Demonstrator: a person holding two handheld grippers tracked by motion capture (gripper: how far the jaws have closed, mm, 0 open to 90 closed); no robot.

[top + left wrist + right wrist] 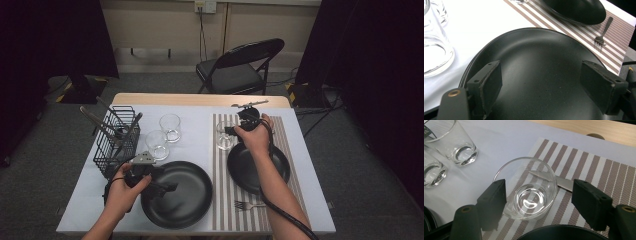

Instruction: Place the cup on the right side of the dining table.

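The right claw [537,202] is held apart around the glass [530,190]; the left claw [540,87] is held apart above the black plate [536,55].

From my high view the tabletop [200,112] is evenly lit from overhead, while dark curtains [45,40] swallow both sides. That picture is soft and low in detail. In my left gripper view a broad pale sheen lies across the black plate [541,67], and the near glass [435,50] blurs. My right gripper view is sharp; the glass [527,187] shows small bright glints in its base.
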